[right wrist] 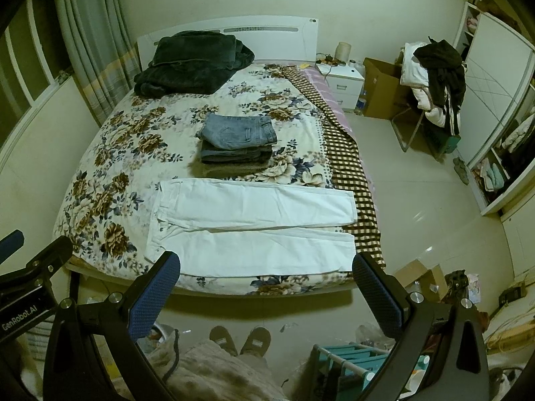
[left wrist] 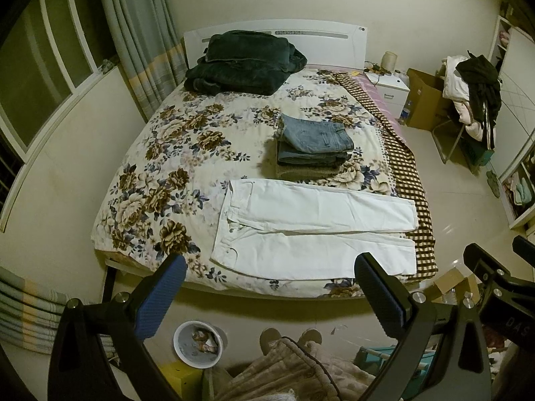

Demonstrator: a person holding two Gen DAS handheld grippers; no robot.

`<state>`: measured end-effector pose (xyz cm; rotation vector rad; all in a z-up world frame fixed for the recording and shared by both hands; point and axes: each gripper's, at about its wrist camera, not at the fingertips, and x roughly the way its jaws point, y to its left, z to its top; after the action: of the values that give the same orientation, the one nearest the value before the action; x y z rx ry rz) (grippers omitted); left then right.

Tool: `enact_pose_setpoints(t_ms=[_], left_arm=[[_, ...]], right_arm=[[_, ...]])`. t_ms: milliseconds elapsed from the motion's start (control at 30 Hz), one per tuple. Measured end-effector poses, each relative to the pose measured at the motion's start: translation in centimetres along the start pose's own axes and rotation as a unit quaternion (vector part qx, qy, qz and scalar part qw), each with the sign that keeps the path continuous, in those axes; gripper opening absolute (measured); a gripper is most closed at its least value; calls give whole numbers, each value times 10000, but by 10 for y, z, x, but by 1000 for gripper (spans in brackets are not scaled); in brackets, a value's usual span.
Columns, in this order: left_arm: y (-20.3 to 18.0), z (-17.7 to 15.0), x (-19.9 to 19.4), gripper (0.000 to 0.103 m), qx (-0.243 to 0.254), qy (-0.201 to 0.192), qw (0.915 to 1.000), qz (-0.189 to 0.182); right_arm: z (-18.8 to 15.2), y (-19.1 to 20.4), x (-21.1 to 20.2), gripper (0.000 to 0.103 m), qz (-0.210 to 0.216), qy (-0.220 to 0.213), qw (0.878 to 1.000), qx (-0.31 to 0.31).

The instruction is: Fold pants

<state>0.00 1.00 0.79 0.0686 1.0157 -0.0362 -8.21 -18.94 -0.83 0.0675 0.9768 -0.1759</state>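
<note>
Both grippers, left gripper (left wrist: 271, 287) and right gripper (right wrist: 265, 287), hung wide open and empty above the bed's (left wrist: 174, 153) near edge. White pants (left wrist: 311, 230) lay flat, unfolded; I'd guess leg-over-leg came first.

both wrist views high, facing bed (left wrist: 140, 153)

Pants (left wrist: 314, 230): plain white. Bedspread (left wrist: 167, 153): cream ground with brown and blue floral print. Blanket (left wrist: 406, 167) along the right edge of the bed: brown-and-cream check. Folded stack (left wrist: 314, 148) at mid-bed: light blue denim on top, darker blue denim beneath, tan at the bottom. Bundle (left wrist: 244, 63) at the head of the bed: dark green. Headboard (left wrist: 334, 43): white. Fingers (left wrist: 160, 300): black with blue textured pads.
</note>
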Motion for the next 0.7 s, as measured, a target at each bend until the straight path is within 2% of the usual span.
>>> enact_pose_setpoints(t_ms=[500, 700], left_arm=[[1, 3, 2, 103, 18, 52, 10000, -78], [7, 21, 22, 103, 65, 46, 9999, -119]], right_arm=[[4, 11, 4, 103, -38, 56, 10000, 31], [7, 24, 29, 103, -135, 98, 9996, 226]])
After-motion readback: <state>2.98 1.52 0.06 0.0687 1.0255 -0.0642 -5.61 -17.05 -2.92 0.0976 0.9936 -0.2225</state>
